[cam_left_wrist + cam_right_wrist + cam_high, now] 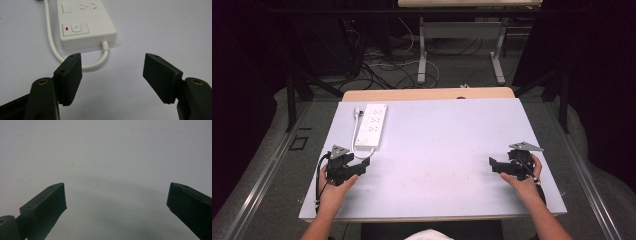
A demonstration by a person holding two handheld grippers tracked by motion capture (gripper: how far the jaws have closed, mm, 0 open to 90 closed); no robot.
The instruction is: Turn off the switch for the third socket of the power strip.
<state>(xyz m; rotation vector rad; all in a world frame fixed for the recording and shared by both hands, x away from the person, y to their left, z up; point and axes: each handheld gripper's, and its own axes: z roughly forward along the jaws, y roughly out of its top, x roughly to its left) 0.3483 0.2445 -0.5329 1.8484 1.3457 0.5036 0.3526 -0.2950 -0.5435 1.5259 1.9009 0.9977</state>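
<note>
Opening stage of work on the power strip (371, 126), judged from the layout: the white strip is lying at the far left of the desk (447, 140), long axis running away from the person, with its white cable (357, 131) looping along its left side and back around its near end. The left tool (358, 165) is resting just short of that near end, jaws standing wide apart and gripping nothing. In the left gripper view the strip (85, 27) is sitting straight ahead, its switch panel (75, 28) with a red indicator facing up, and the cable (98, 62) is curving across the desk just beyond the jaw tips; whether the left jaw is touching it cannot be told. The right tool (495, 165) is waiting well apart at the right edge, jaws likewise spread wide over bare desk (105, 152).

The next move is likely calling for the left tool to advance and settle either around the cable or the strip's near end, keeping the jaws level with the desk.
</note>
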